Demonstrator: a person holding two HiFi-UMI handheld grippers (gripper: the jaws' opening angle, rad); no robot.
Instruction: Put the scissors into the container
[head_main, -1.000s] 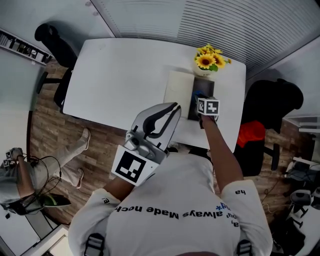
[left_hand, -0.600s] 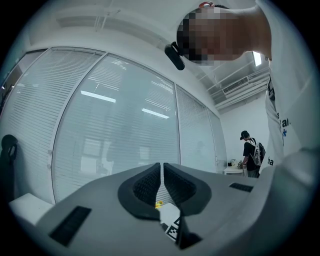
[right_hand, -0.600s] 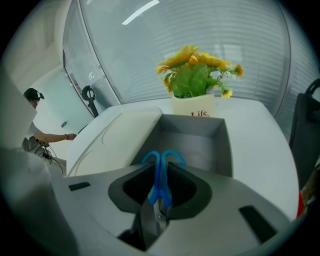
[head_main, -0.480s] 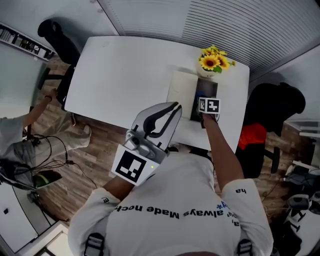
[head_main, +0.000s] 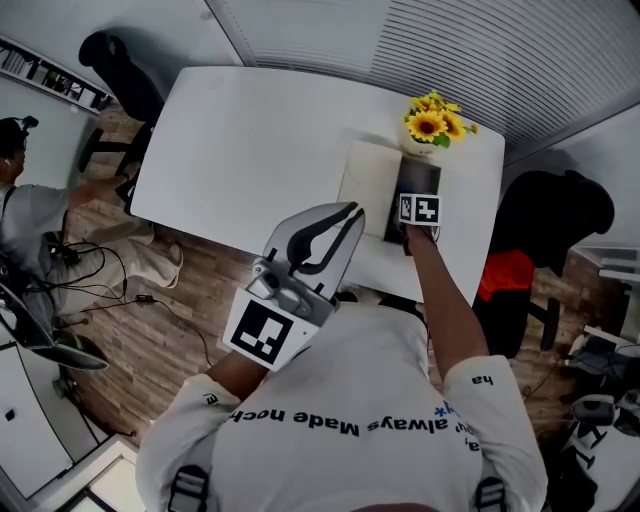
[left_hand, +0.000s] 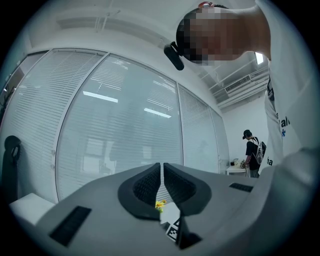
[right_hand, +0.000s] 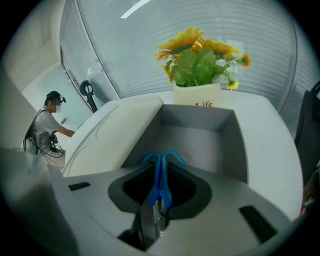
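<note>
Scissors (right_hand: 158, 186) are being pinched betw. R gripper (right_hand: 161, 170) fingers, grey container (right_hand: 200, 140) lying just beyond them; L gripper (left_hand: 162, 172) hanging clenched, empty.

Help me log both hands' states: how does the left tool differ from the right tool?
The left tool has its jaws together on nothing; the right tool is clamped on blue-handled scissors. The left tool points about level at the window blinds; the right tool tilts down over the open grey container on the white table. Each carries a marker cube.
</note>
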